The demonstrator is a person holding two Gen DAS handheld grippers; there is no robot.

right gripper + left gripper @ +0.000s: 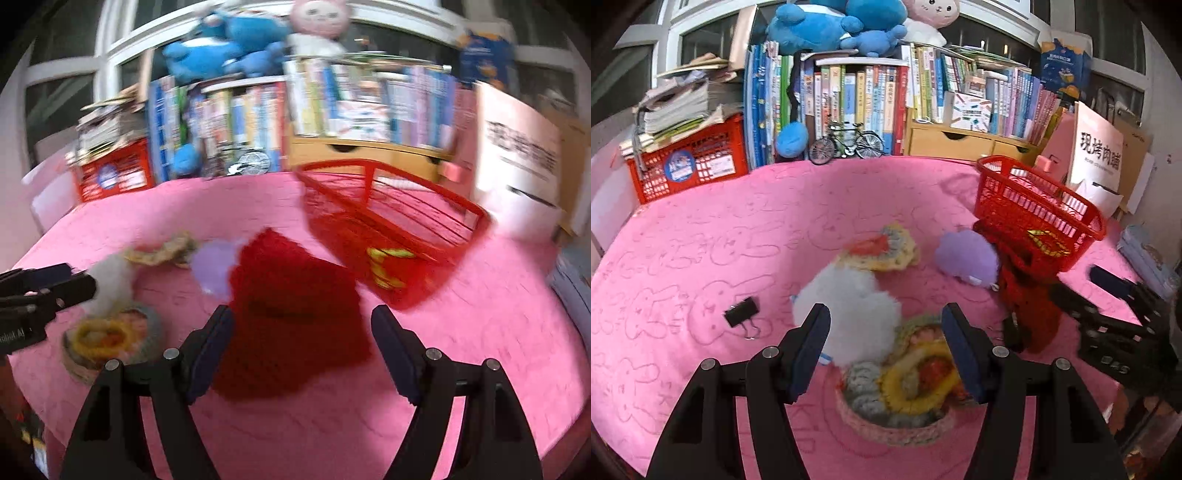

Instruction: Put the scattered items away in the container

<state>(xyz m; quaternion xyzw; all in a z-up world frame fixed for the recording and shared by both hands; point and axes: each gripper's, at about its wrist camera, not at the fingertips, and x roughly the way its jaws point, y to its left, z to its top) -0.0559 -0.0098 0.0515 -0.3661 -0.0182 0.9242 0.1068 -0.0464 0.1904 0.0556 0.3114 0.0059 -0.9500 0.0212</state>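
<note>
My left gripper (886,308) stands open low over a white fluffy pompom (849,314) that lies against a crochet coaster (905,391). The pompom sits off toward the left finger, with a gap to the right pad. My right gripper (303,310) is open above a red knitted cloth (295,314), and that view is blurred. The cloth reaches to the foot of the red mesh basket (332,221), which holds none of these items. A purple pompom (966,254) and a second crochet coaster (886,247) lie further back. A black binder clip (740,314) lies on the left.
Everything lies on a pink blanket (775,229). Books, a model bicycle (846,146) and a red crate (690,162) line the far edge, with plush toys on top. A white sign (1097,151) stands behind the basket.
</note>
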